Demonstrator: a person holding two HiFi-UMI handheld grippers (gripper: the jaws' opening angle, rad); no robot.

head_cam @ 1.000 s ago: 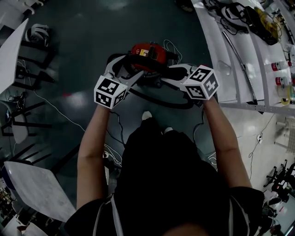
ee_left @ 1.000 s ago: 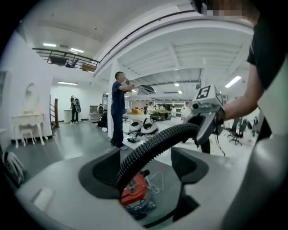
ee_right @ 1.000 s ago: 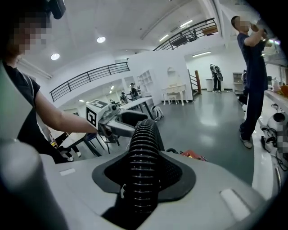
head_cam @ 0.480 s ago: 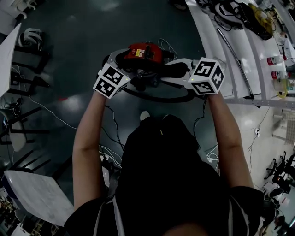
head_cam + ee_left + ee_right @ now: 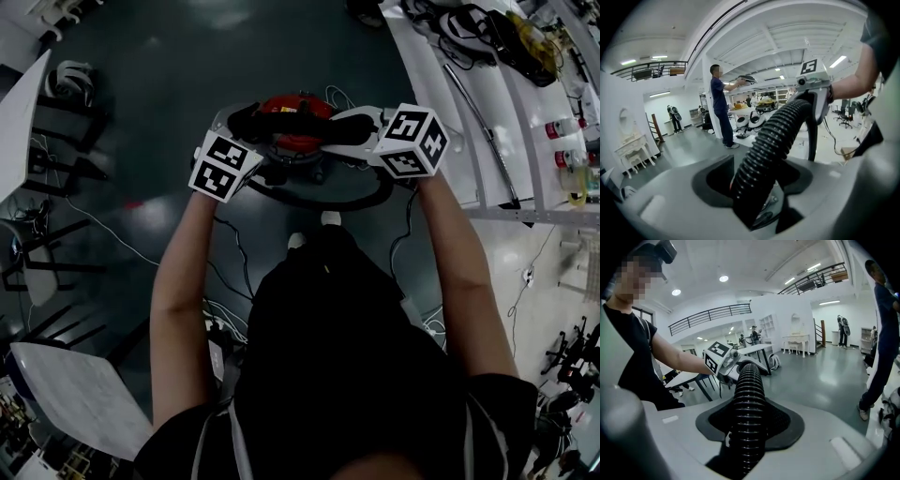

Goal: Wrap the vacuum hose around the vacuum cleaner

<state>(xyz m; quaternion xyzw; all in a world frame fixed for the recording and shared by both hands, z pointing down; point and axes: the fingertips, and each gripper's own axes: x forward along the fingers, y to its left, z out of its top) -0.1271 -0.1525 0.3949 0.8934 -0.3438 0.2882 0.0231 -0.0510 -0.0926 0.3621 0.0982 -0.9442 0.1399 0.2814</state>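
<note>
Ribbed vacuum hose [image 5: 749, 380] seems light, springy, grippable mid-run; right tool [image 5: 749, 430] clamps it; left tool [image 5: 757, 187] closing round it.

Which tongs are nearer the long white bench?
The right tongs, shut on the hose, on the bench side of the red vacuum. The left tongs, closing with the hose between them, are on the opposite side.

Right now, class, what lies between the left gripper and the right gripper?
The black ribbed vacuum hose spans from the left gripper, whose jaws are closing around it, to the right gripper; both gripper views show it.
</note>
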